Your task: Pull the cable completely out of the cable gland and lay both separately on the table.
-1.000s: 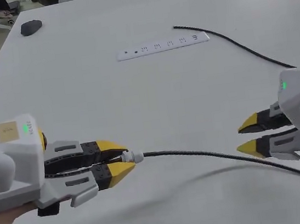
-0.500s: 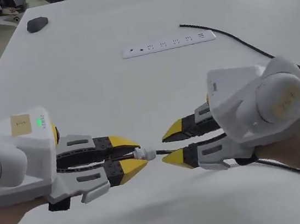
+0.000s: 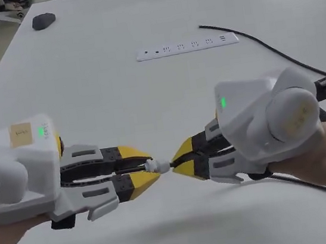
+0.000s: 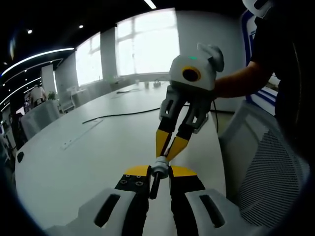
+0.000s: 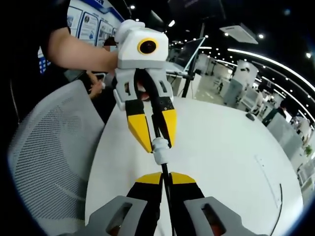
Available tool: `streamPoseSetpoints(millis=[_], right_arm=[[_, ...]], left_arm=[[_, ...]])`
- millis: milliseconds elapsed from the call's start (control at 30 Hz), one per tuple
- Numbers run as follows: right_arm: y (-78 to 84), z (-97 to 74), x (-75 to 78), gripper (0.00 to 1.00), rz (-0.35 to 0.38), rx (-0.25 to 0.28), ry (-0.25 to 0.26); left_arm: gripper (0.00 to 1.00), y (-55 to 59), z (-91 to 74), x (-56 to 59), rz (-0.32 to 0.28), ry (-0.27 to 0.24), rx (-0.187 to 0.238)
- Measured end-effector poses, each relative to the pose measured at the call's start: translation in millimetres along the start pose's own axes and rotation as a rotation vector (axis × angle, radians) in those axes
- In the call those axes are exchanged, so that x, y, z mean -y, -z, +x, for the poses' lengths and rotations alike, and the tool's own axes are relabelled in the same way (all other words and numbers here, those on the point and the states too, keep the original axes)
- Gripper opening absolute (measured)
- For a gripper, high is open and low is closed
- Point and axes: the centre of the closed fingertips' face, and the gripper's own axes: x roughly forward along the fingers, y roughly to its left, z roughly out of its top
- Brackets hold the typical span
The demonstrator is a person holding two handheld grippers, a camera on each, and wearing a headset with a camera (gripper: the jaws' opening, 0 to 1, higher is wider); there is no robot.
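The white cable gland point(image 3: 157, 166) is held above the table at the tips of my left gripper point(image 3: 144, 171), which is shut on it. A black cable point(image 3: 316, 186) leaves the gland to the right. My right gripper point(image 3: 183, 160) faces the left one tip to tip and is shut on the cable just beside the gland. In the left gripper view the gland point(image 4: 160, 166) sits between my own jaws point(image 4: 160, 172), and the right gripper point(image 4: 171, 144) comes down from above. In the right gripper view the cable point(image 5: 165, 172) runs between my jaws point(image 5: 166, 179) up to the gland point(image 5: 160, 146).
A white power strip point(image 3: 188, 46) lies at the back of the white table point(image 3: 86, 90), with its black cord point(image 3: 274, 53) trailing right. A dark mouse point(image 3: 44, 20) sits far left. Mesh chairs point(image 4: 275, 167) point(image 5: 44, 147) stand by the table's edge.
My right gripper has moved left to the cable beside the gland and shut on it. The left gripper stays put, still gripping the gland.
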Motion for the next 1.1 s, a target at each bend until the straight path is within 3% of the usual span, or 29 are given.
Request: streamPoseSetpoints(millis=[267, 633, 767, 967, 1100], right_arm=[[5.6, -0.5, 0.3, 0.00, -0.020, -0.037, -0.003], [-1.7, 6.4, -12.8, 0.00, -0.064, -0.064, -0.032], [-0.7, 8.8, -14.8, 0.00, -0.063, -0.085, -0.035], [-14.8, 14.4, -11.7, 0.00, -0.031, -0.070, -0.033], [-36.6, 27.8, -8.9, 0.00, 0.008, -0.036, -0.039]], left_arm=[[0.15, 1.5, -22.0, -3.7, -0.018, -0.056, 0.035], [0.15, 18.6, -60.0, 1.8, -0.041, -0.148, 0.023], [0.15, 23.4, -74.8, 2.7, -0.078, -0.180, 0.048], [0.15, 43.0, -95.9, 6.3, -0.104, -0.239, 0.049], [0.15, 61.4, -109.9, 9.5, -0.143, -0.278, 0.053]])
